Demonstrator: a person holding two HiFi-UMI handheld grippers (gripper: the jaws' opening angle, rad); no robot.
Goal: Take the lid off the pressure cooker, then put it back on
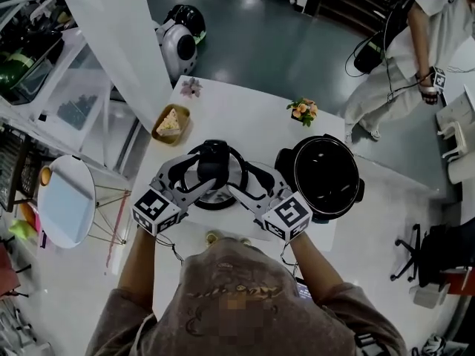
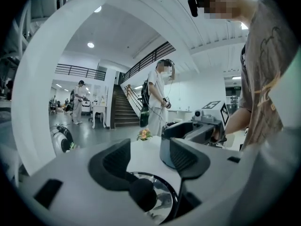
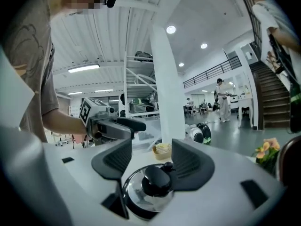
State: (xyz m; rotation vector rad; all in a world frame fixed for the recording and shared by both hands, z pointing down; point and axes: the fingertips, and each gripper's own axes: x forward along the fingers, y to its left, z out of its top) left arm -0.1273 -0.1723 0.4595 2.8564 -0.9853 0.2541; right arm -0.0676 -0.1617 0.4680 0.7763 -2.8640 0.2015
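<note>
My left gripper (image 2: 148,158) and right gripper (image 3: 149,160) both have their fingers apart, and the lid's black knob (image 3: 155,180) sits low between them, unpressed. The lid (image 3: 134,194) lies on the white table (image 1: 245,117), just beside the open pressure cooker (image 1: 285,170). A glossy grey floor (image 1: 282,43) and a staircase (image 2: 123,111) lie beyond.
</note>
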